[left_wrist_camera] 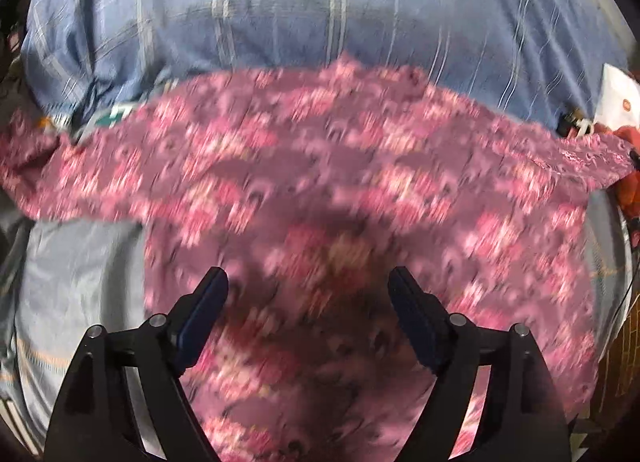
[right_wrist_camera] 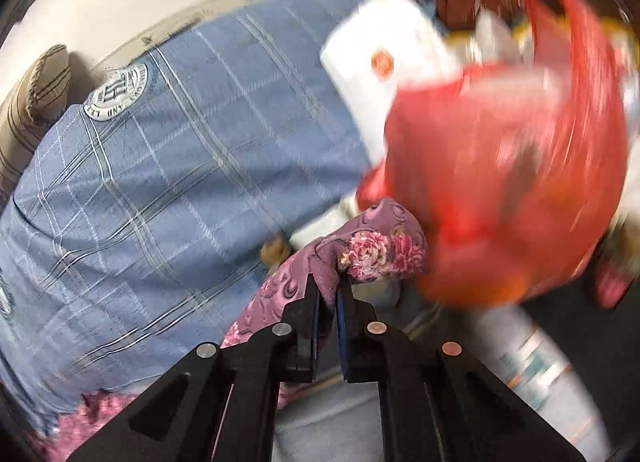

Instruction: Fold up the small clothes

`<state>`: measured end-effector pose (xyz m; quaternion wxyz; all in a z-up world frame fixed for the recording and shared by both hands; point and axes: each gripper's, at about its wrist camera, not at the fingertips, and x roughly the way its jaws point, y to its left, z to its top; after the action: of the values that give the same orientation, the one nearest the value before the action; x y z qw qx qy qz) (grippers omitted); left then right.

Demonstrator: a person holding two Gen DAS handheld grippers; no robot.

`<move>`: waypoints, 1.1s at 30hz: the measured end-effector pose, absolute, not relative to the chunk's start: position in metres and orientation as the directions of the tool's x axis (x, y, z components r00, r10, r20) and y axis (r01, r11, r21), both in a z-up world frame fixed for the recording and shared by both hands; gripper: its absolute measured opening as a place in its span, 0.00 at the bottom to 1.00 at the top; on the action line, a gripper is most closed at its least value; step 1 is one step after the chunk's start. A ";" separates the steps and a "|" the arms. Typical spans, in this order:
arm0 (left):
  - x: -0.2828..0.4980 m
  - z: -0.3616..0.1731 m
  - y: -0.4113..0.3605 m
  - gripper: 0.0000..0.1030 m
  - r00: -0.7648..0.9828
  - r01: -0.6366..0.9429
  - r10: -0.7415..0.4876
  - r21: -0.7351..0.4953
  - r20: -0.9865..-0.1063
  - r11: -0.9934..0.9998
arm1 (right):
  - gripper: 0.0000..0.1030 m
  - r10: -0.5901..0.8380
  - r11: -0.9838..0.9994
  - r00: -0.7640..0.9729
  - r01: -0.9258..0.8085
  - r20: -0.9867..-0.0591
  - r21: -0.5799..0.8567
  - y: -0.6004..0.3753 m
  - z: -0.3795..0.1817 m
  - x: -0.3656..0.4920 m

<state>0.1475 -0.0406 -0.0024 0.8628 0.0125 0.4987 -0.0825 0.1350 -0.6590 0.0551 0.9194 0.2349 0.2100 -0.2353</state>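
A purple garment with pink flowers (left_wrist_camera: 320, 190) lies spread across the bed, blurred in the left wrist view. My left gripper (left_wrist_camera: 308, 282) hovers over its near part, fingers wide apart and nothing between them. In the right wrist view my right gripper (right_wrist_camera: 329, 282) is shut on a bunched edge of the same floral garment (right_wrist_camera: 360, 250), which it holds lifted off the bed; the cloth trails down and left toward the lower corner.
A blue plaid quilt (right_wrist_camera: 160, 166) covers the bed behind the garment. A red plastic bag (right_wrist_camera: 512, 182) and a white package with a red seal (right_wrist_camera: 384, 58) sit at the right. A brown striped pillow (right_wrist_camera: 36, 102) lies far left. Pale sheet (left_wrist_camera: 80, 282) shows beside the garment.
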 end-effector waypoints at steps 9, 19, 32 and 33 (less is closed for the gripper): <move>0.174 -0.035 -0.062 0.80 0.417 0.156 -0.141 -0.082 -0.898 0.984 | 0.07 -0.317 0.794 0.731 0.553 -0.605 0.252 -0.641 0.044 0.157; 0.173 -0.027 -0.047 0.80 0.366 0.170 -0.266 -0.216 -0.892 0.961 | 0.07 -0.029 0.895 0.799 0.289 -0.600 0.341 -0.511 0.051 0.182; 0.166 -0.003 0.008 0.80 0.410 0.166 -0.303 -0.257 -0.860 0.952 | 0.07 0.263 0.941 0.717 -0.042 -0.646 0.337 -0.277 0.030 0.213; 0.165 -0.002 0.013 0.80 0.413 0.163 -0.304 -0.258 -0.858 0.952 | 0.07 0.275 0.941 0.708 -0.060 -0.651 0.332 -0.261 0.028 0.213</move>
<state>0.1654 0.0133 -0.0022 0.8380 -0.0673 0.5234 -0.1391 0.2131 -0.2607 0.0283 0.9127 0.1447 0.3710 0.0917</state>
